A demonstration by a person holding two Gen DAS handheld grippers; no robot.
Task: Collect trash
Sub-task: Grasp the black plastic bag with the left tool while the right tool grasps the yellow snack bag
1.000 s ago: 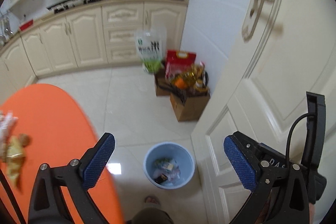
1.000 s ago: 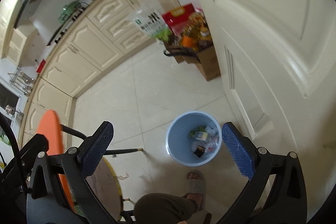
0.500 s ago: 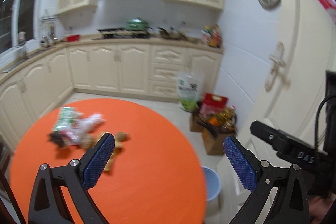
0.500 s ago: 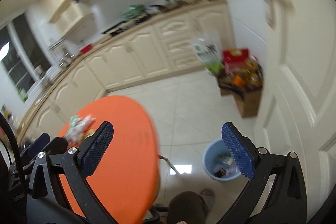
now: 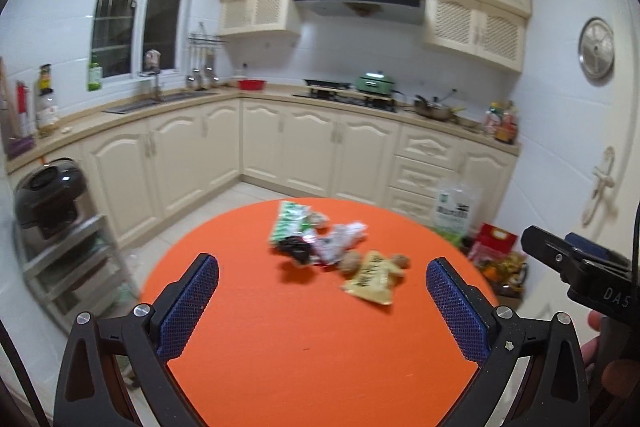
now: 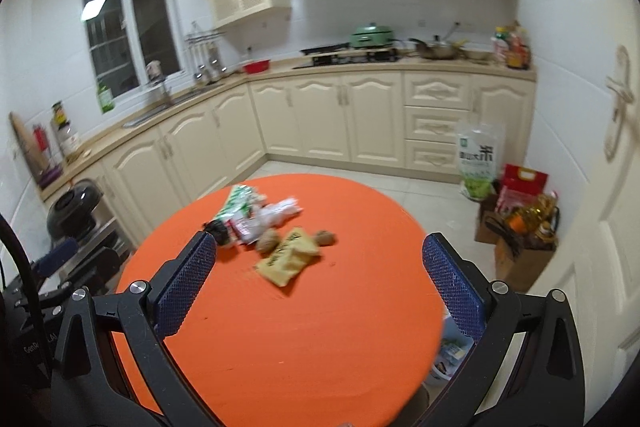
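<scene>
both grippers hang over the near edge of the round orange table [image 5: 304, 347], empty. the left gripper [image 5: 322, 307] has its blue-padded fingers [image 5: 188, 305] spread wide, and the right gripper [image 6: 320, 287] is spread just as wide, nothing between the pads. beyond the fingertips, past a bare stretch of tabletop, lies the trash: a yellow packet [image 6: 289, 261] nearest, two brown walnut-like lumps [image 6: 269, 239] touching its far side, then a white-and-red wrapper [image 6: 264, 219], a dark scrap [image 6: 218, 231] and a green-and-white packet [image 6: 236, 201] farthest (all a little blurred). the heap sits ahead of both grippers, well apart from either. low at the table's right, a bin [image 6: 448, 355] peeks out with litter inside. cream cabinets [image 5: 304, 151] line the far wall.
</scene>
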